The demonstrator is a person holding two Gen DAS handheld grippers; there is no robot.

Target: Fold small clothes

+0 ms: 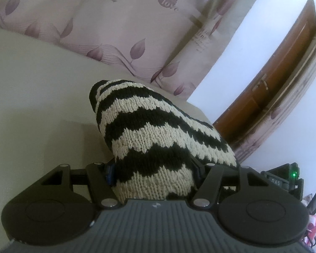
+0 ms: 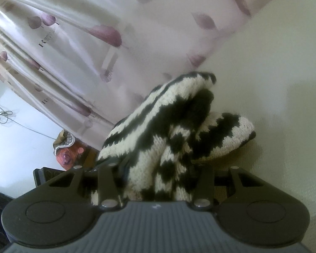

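A black and cream zigzag knitted garment point(image 1: 153, 130) fills the middle of the left wrist view. It bulges up and forward from between the jaws of my left gripper point(image 1: 153, 168), which is shut on a thick bunch of it and hides its own fingertips. In the right wrist view the same knit point(image 2: 170, 130) is bunched in folds, with one fold hanging to the right over the cream surface point(image 2: 273, 84). My right gripper point(image 2: 158, 168) is shut on that bunch. The fabric covers both grippers' pads.
A pale curtain with purple leaf prints point(image 1: 120, 27) hangs behind the cream surface point(image 1: 31, 94). A brown wooden door point(image 1: 284, 73) and white wall stand to the right. The other gripper's body with a green light point(image 1: 292, 175) shows at the right edge. A reddish bundle point(image 2: 67, 151) lies at the left.
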